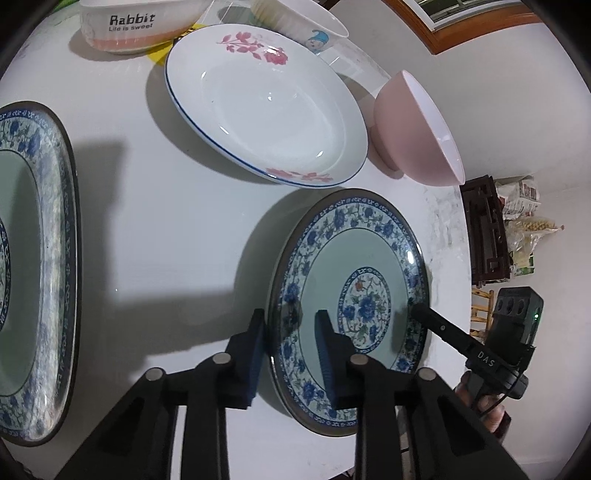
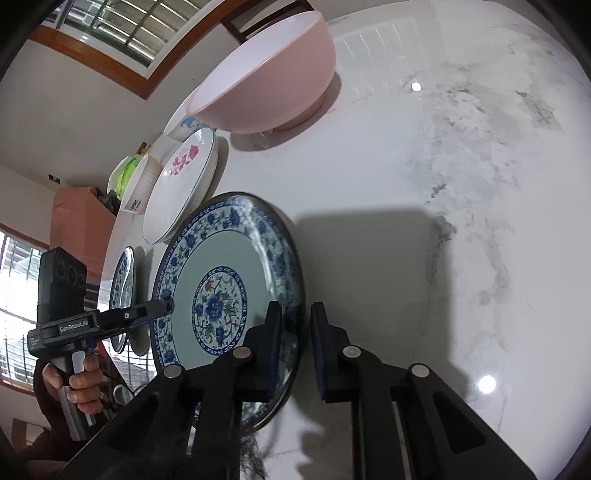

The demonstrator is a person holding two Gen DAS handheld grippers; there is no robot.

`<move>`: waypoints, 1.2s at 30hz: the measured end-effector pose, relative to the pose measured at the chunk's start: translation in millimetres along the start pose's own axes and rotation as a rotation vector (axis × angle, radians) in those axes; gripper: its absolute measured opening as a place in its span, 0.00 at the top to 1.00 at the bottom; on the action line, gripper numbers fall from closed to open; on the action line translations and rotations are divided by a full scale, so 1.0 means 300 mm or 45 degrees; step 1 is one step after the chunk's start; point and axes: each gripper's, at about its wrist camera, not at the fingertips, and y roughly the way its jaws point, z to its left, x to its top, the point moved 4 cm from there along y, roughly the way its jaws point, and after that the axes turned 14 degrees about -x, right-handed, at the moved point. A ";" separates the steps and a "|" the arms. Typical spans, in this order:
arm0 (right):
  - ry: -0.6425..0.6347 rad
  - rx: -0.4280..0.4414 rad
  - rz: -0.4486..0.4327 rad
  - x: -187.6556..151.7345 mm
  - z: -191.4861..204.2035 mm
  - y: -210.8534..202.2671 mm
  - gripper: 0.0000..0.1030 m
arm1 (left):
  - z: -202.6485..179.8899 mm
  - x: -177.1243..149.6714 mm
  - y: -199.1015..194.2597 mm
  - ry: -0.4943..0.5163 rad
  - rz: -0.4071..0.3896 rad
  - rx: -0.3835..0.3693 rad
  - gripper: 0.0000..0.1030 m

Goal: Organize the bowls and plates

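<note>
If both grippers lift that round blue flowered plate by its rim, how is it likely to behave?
The blue floral plate looks like glazed ceramic, so probably stiff, fairly heavy and breakable if dropped. Its glossy, reflective surface suggests the rim may slip between the pads. The left gripper and right gripper straddle opposite edges, so it should lift level rather than tip.

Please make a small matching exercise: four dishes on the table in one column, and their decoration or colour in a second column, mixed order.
1. round plate between both grippers
2. shallow plate
3. plain bowl
4. bowl at the far edge

a. pink outside, white inside
b. the word Rabbit
c. blue flower border
d. red roses, thin blue rim

Pairs: 1-c, 2-d, 3-a, 4-b
</note>
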 end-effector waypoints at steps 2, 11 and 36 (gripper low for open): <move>-0.004 -0.016 -0.013 0.000 0.003 -0.003 0.86 | 0.003 0.000 0.000 0.004 -0.003 0.011 0.81; 0.001 -0.051 -0.060 -0.012 0.011 -0.048 0.86 | -0.006 -0.016 -0.019 0.030 -0.010 0.000 0.82; -0.249 0.075 -0.118 0.064 0.472 -0.064 0.86 | 0.136 -0.024 -0.466 0.014 -0.286 0.076 0.82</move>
